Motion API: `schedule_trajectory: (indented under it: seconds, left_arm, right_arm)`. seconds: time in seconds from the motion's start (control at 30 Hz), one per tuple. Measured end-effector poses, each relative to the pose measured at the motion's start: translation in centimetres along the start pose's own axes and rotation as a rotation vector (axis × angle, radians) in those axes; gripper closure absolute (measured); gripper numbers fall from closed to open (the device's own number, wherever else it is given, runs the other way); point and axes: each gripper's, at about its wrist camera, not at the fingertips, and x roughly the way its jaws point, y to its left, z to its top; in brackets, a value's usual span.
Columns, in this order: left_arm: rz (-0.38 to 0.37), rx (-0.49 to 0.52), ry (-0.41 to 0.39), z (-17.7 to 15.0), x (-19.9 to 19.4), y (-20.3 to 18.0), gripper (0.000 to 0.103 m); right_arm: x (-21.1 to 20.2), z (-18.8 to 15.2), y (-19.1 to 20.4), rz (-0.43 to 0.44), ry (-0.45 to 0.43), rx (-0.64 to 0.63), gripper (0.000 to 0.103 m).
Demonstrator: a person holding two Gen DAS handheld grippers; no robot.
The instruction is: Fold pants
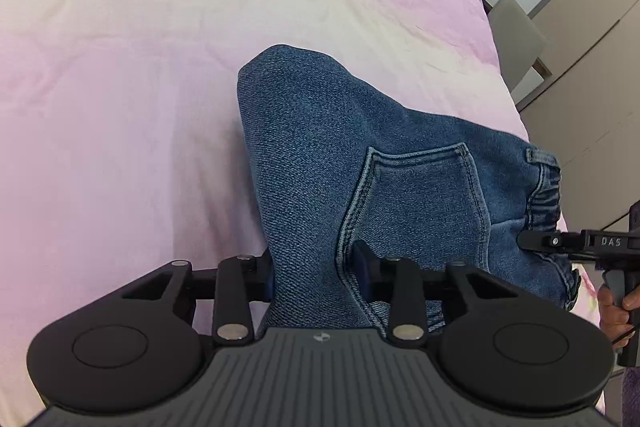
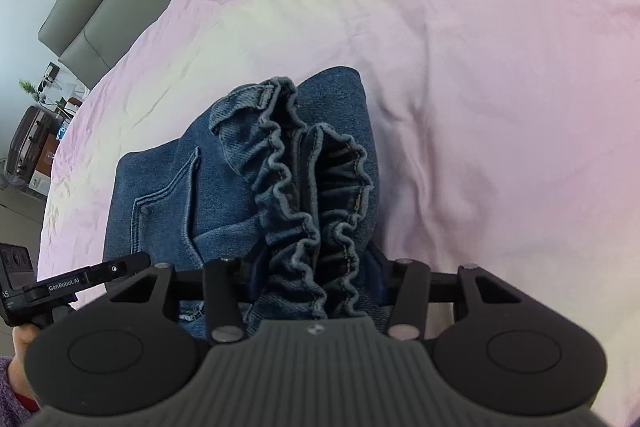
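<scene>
Near the bed's (image 1: pixel 120 75) front edge, towards its right side, the pants (image 1: pixel 320 155) lie bunched on the pink sheet. The left gripper (image 1: pixel 312 271) is clenched on denim beside the back pocket (image 1: pixel 416 195); the right gripper (image 2: pixel 316 283) is clenched on the ruffled elastic waistband (image 2: pixel 304 187). Judging by this, a fold is being set up: next both hands must lift and carry the cloth together, keeping it taut. Grey chairs (image 1: pixel 516 39) stand beyond the far edge, clear of the work.

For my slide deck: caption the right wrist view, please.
Right claw pinches the jeans by their elastic waistband over a pink bedsheet.
</scene>
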Motion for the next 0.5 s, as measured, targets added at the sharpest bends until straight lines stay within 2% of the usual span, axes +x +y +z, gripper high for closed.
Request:
schedule_trajectory:
  seconds: [0.23,0.5]
  left_arm:
    - [0.060,0.017,-0.002,-0.3,-7.6,3.4,0.063]
    - [0.183,0.020,-0.014,0.5,-18.2,10.9,0.063]
  right_arm:
    - [-0.7,-1.8,7.8,0.041,0.036,-0.042,0.060]
    - [4.0,-4.4,19.4,0.183,0.081,-0.047,0.060]
